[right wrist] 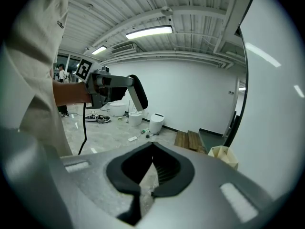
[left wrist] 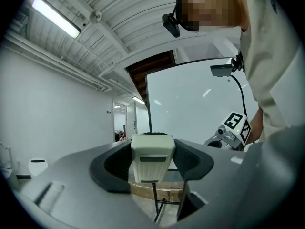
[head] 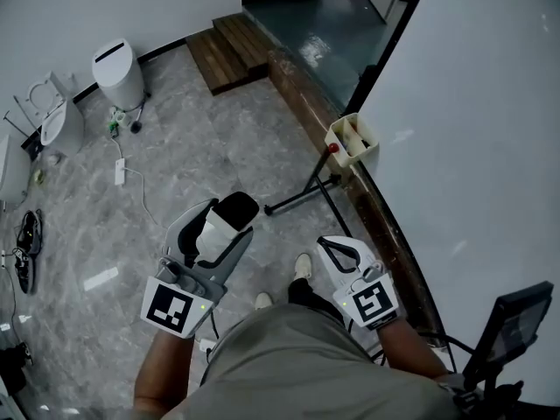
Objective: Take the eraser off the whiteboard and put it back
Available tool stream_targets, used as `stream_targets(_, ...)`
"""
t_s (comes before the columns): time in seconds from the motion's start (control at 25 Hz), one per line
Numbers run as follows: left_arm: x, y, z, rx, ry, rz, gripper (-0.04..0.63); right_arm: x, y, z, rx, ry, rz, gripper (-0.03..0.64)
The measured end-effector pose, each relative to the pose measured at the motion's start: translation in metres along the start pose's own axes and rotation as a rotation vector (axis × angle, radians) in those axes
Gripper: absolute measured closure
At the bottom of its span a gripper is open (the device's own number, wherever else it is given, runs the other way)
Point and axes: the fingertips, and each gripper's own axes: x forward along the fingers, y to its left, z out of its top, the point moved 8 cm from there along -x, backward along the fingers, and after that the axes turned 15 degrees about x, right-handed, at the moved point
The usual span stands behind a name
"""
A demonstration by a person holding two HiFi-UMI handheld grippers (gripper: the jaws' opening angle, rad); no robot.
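The eraser, a cream block with a black felt face, sits clamped between the jaws of my left gripper, held over the floor to the left of the whiteboard. The left gripper view has the eraser upright between the dark pads, with the whiteboard behind it. My right gripper is lower right, near the board's base. Its jaws are shut with nothing between them. From the right gripper view, the left gripper shows at upper left with the eraser in it.
A cream tray with markers hangs at the board's lower edge. The black stand legs spread on the marble floor. A white bin, a toilet, wooden steps and shoes lie further off. A small screen sits at lower right.
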Motion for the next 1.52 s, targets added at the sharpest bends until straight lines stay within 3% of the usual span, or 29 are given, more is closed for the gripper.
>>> stream_targets(0.28,-0.071,-0.002,0.000,0.010,0.034,0.045,0.330,0.006,0.046,-0.005,-0.021,0.011,0.043,0.614)
stream_targets(0.52,-0.090,-0.004,0.004,0.012,0.054,0.066,0.330,0.011,0.052,-0.001,-0.063,0.026,0.061,0.614)
stream_targets(0.84,-0.122,-0.002,0.001,0.019,0.056,0.061,0.328,0.017,0.080,-0.005,-0.043,0.032,0.076,0.614)
stream_targets(1.52,-0.095,0.007,0.001,0.034,0.038,-0.003,0.328,0.013,0.061,-0.006,-0.018,0.064,0.009,0.614)
